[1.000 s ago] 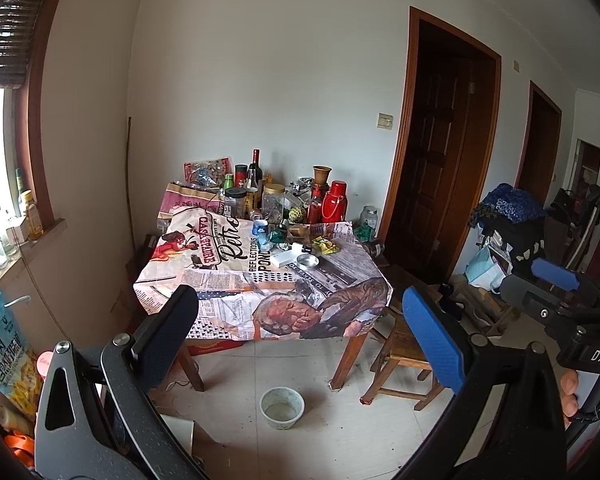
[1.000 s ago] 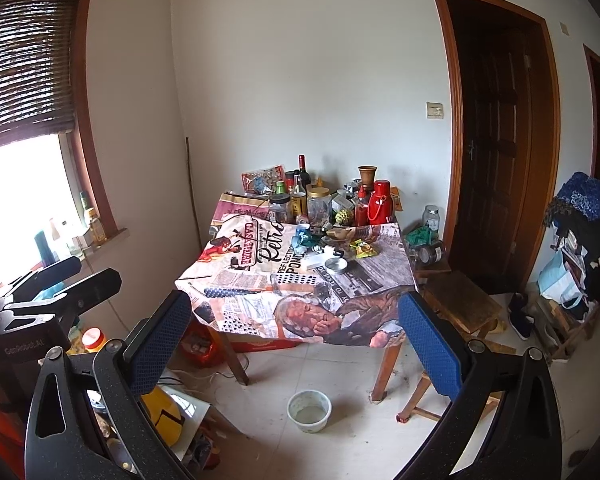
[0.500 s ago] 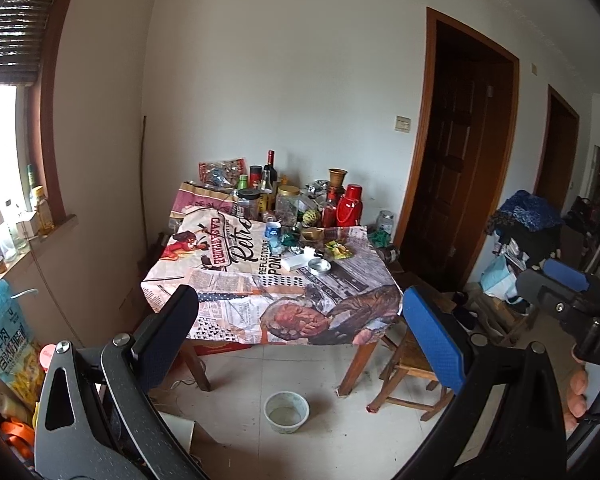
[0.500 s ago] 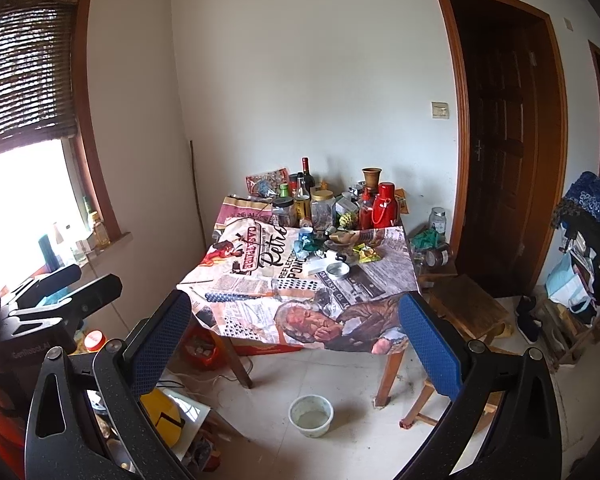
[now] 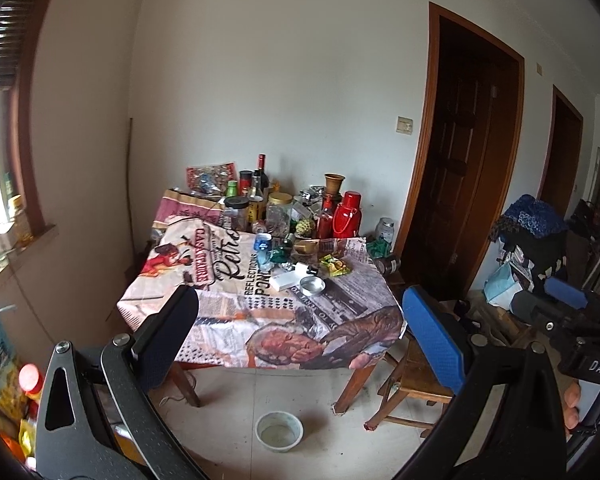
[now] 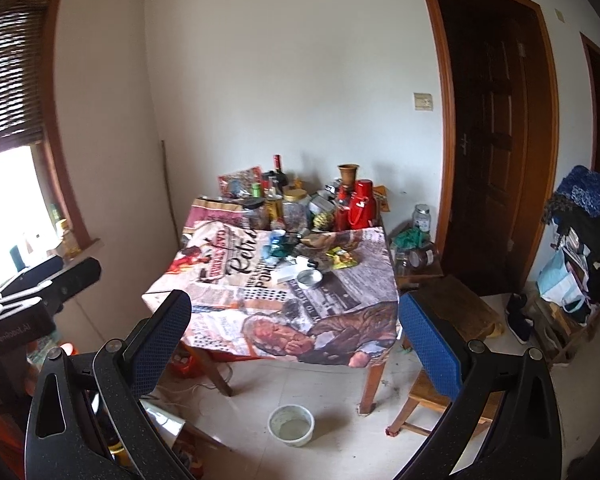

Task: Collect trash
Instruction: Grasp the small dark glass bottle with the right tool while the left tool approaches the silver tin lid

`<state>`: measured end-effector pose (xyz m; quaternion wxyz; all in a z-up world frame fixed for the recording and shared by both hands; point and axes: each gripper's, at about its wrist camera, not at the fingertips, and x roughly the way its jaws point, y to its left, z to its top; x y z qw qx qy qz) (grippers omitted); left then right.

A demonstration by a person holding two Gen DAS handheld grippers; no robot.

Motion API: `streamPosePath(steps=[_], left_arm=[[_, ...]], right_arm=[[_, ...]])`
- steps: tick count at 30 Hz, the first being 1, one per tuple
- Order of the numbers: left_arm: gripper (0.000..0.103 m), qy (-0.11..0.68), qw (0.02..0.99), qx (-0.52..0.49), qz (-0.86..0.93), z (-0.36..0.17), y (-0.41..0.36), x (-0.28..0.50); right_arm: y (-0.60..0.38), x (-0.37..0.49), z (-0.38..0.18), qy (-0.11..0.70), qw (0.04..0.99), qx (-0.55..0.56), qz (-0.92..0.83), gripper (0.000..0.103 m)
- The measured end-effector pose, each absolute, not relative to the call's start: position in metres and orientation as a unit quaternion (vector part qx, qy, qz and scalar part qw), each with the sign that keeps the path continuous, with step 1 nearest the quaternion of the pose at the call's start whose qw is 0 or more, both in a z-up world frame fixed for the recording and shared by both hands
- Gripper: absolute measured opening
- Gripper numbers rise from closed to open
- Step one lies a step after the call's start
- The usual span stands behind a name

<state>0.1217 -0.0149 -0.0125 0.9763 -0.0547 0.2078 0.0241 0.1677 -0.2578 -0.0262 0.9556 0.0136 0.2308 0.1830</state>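
Pale tiled floor [image 6: 324, 396] spreads beneath both cameras, and the landmark is a wooden table draped in a printed newspaper-style cloth [image 5: 236, 304] standing against the white wall. Nearest the lens, the left gripper [image 5: 300, 328] hangs released, its blue-padded fingers [image 5: 432, 332] spread wide with nothing between them, well short of the table; the right gripper [image 6: 296, 328] is likewise released and empty, fingers [image 6: 428, 340] wide apart. On the floor just in front of the table sits a small white round bowl [image 6: 292, 426], and a low wooden stool [image 6: 452, 312] stands beside the table's right front leg. On the cloth, towards the middle of the table, a shallow round metal tin [image 5: 312, 285] lies touching a flat white box [image 5: 285, 280]; just behind them rest a crumpled yellow-green wrapper [image 5: 335, 265] and a crushed blue-and-white plastic bottle [image 5: 263, 245], the likely trash. Along the table's far edge crowd jars, bottles and a red thermos flask [image 5: 349, 214]. Right of the table, a dark brown wooden door [image 6: 488, 128] stands in its frame.
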Motion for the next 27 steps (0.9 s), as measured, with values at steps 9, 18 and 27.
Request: streamPosePath(steps=[9, 18, 27], left_arm=[[0.103, 0.236, 0.970, -0.063, -0.010, -0.033, 0.037, 0.248], [0.102, 0.287, 0.957, -0.035, -0.004, -0.077, 0.079, 0.368], [0.099, 0.370, 0.928, -0.047, 0.013, -0.142, 0.090, 0.461]], right_arm=[[-0.225, 0.260, -0.043, 0.269, 0.954, 0.037, 0.128, 0.103], [-0.185, 0.355, -0.075, 0.328, 0.939, 0.037, 0.093, 0.103], [-0.162, 0.448, -0.128, 0.395, 0.913, 0.026, 0.095, 0.103]])
